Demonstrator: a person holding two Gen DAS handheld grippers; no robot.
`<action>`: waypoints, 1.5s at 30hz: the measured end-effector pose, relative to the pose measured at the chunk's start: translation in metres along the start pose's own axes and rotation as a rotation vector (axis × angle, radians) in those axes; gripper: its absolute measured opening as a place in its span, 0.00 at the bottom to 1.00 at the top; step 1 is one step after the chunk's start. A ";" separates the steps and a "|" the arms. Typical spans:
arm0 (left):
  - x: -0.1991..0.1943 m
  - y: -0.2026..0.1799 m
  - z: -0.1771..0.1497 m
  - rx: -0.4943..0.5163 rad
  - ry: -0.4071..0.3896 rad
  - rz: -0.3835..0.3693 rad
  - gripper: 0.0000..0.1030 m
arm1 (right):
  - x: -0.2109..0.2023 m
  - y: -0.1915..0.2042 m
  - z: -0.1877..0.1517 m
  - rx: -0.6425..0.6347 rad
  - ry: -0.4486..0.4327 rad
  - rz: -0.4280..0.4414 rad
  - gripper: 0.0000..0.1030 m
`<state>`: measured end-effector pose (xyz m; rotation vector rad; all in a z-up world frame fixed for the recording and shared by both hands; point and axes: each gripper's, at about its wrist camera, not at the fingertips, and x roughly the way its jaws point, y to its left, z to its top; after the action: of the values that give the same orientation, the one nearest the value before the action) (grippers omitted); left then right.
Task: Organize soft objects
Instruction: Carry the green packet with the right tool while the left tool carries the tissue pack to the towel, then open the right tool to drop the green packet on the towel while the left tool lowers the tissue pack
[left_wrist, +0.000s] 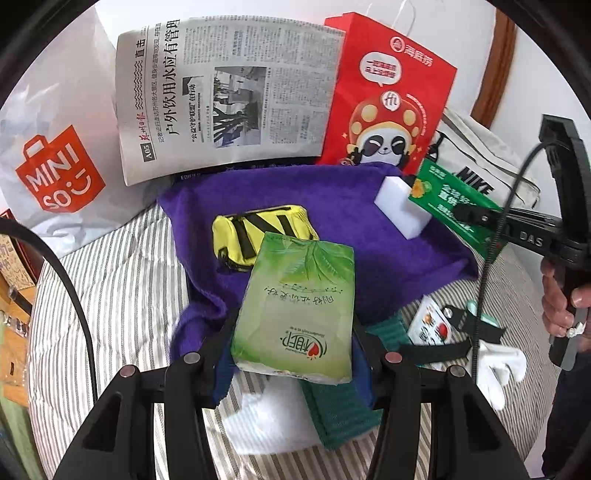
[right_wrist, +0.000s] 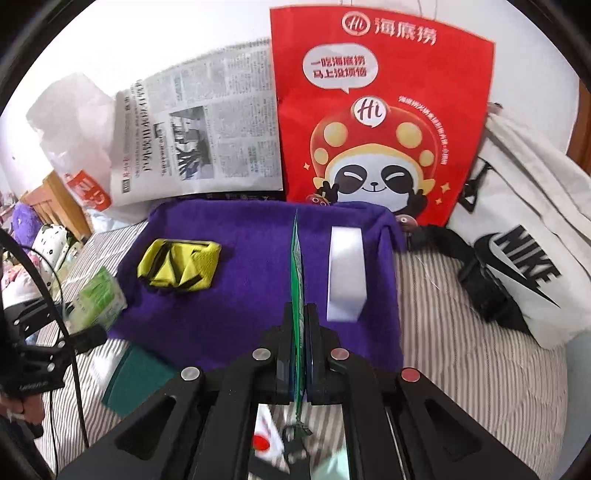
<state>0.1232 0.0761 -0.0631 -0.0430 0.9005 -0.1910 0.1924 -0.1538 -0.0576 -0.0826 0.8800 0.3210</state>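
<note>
Left tongs (left_wrist: 291, 354) grip tissue pack (left_wrist: 295, 310); right tongs (right_wrist: 298, 354) pinch green sachet (right_wrist: 297, 266) edge-on

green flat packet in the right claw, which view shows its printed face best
The left wrist view: the green packet faces that camera broadside, its print visible, pinched by the right claw near the white block. The right wrist view shows it only edge-on, a thin green line between the shut fingers.

Both tools (left_wrist: 291, 354) (right_wrist: 300, 354) seemingly clamped shut.
</note>
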 end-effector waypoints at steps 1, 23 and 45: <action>0.001 0.001 0.002 -0.001 0.000 0.001 0.49 | 0.007 -0.001 0.005 0.012 0.007 0.000 0.04; 0.039 0.019 0.031 -0.026 0.034 0.027 0.49 | 0.104 0.001 0.032 0.029 0.108 -0.041 0.04; 0.054 0.015 0.048 -0.019 0.043 0.039 0.49 | 0.072 -0.012 0.027 -0.005 0.046 -0.051 0.45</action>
<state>0.1954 0.0786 -0.0772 -0.0396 0.9458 -0.1477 0.2589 -0.1427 -0.0960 -0.1174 0.9217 0.2750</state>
